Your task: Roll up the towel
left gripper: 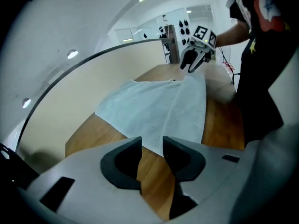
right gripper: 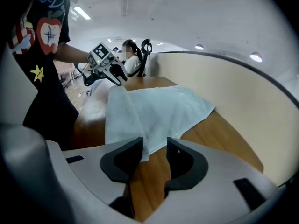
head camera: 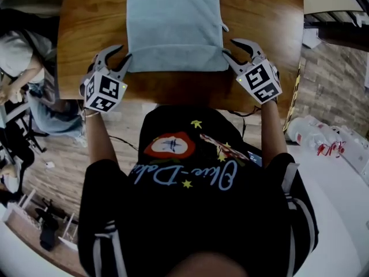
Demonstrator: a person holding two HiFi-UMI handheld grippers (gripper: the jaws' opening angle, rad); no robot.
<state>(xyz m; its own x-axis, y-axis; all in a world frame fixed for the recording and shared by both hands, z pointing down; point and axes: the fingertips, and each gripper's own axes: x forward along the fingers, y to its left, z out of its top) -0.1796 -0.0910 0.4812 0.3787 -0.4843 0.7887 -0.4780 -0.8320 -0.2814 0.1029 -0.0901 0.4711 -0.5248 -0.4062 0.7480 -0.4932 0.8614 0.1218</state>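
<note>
A wooden worktop (head camera: 92, 22) stands on a plank floor (head camera: 328, 74), with plastic bottles (head camera: 308, 133) at right and a seated person (head camera: 20, 56) at left.

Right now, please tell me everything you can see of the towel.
The towel is pale blue terry-looking cloth, spread on the wooden table. Its near edge looks folded into a thicker band. The left gripper and right gripper stand open at its near corners, not pinching it.
</note>
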